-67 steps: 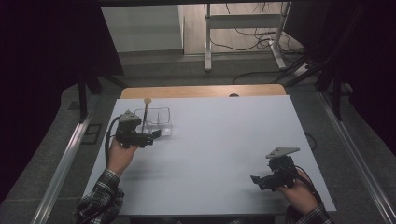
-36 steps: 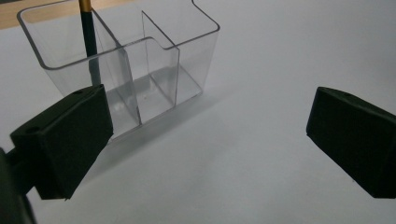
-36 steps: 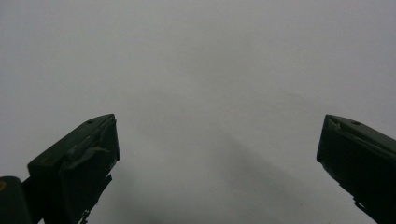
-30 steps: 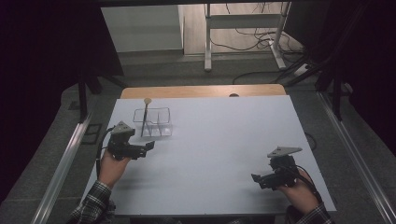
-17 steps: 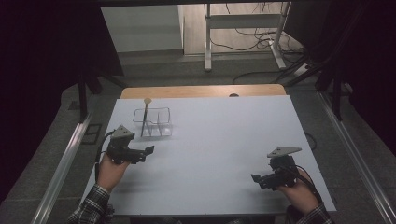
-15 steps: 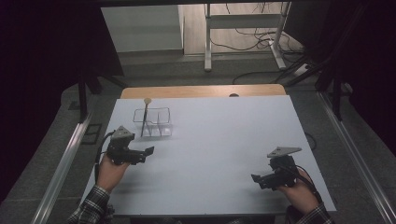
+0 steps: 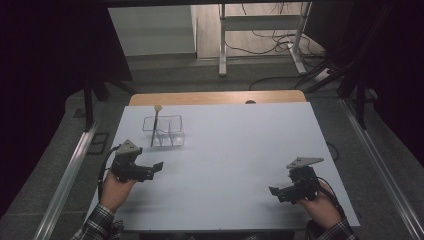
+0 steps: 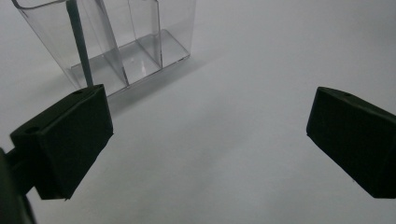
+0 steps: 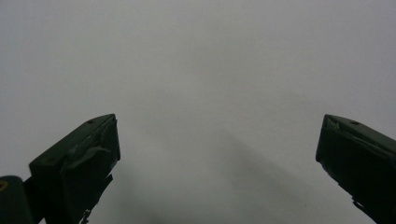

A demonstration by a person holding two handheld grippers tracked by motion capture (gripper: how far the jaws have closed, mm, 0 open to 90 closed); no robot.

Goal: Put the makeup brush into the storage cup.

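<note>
A clear plastic organiser (image 7: 164,131) with several compartments stands on the white table toward the back left. A thin stick with a pale round tip (image 7: 155,125) leans in its left compartment; its grey shaft (image 8: 79,44) rises inside the clear organiser (image 8: 135,42) in the left gripper view. My left gripper (image 7: 156,167) is open, held low in front of the organiser and apart from it, with nothing between its jaws (image 8: 210,135). Near the front right my right gripper (image 7: 274,191) is open over bare table (image 9: 215,154).
The white table top (image 7: 235,145) lies on a wooden board (image 7: 215,97) that shows along its far edge. Metal rails run down both sides of the table. A metal frame and cables sit on the floor beyond.
My left gripper has drawn back from the organiser toward the front left, leaving the stick standing in it. The right gripper has stayed in place.
</note>
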